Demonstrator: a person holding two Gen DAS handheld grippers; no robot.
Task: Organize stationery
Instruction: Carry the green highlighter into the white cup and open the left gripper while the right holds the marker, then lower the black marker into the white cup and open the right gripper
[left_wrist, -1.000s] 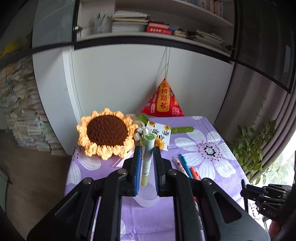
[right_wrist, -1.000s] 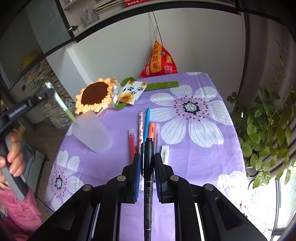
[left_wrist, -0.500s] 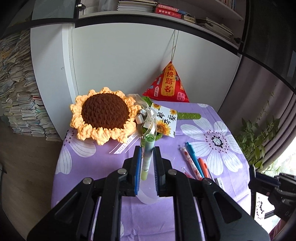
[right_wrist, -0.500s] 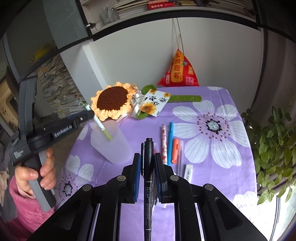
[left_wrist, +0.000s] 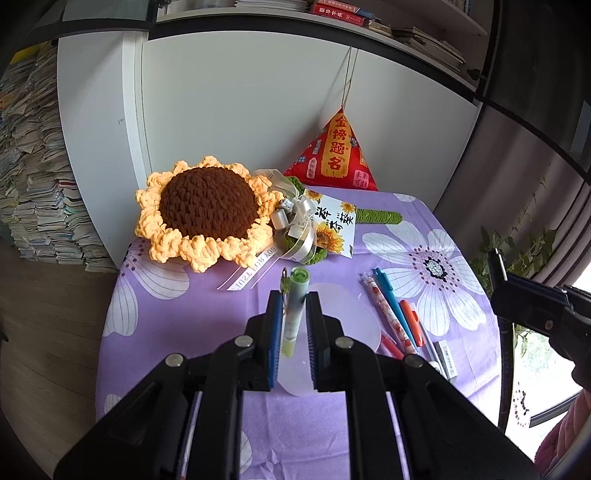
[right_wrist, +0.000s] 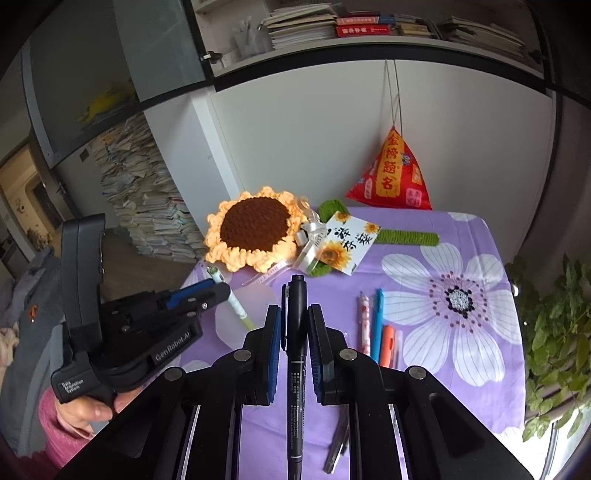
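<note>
- Small table with purple flower-print cloth (left_wrist: 177, 325) against a white cabinet wall, bookshelves above, stacked papers on the floor at 9 o'clock
- left gripper (left_wrist: 293, 317): jaws nearly closed, clamped on a green pen (left_wrist: 294, 306) around mid-barrel; pen points tip-down over the mouth of the frosted cup (left_wrist: 343, 317), which sits right under the fingers
- right gripper (right_wrist: 293, 325): jaws narrow, pinching a black marker (right_wrist: 296, 332) below its cap, barrel running back toward the camera
- Both pens look light, rigid, smooth plastic, so likely slippery; a mid-barrel pinch seems best to stop pivoting
- Cup looks thin, light and tippable; drop pens in gently, don't push the rim
- At 3 o'clock of the cup: loose pens (right_wrist: 376, 325) lying side by side flat on the cloth, patterned, blue, orange; low profile, take across the barrel
- Farther, 11 o'clock: crochet sunflower (left_wrist: 207, 218) with card, red triangular pouch (left_wrist: 334, 155) at the wall
</note>
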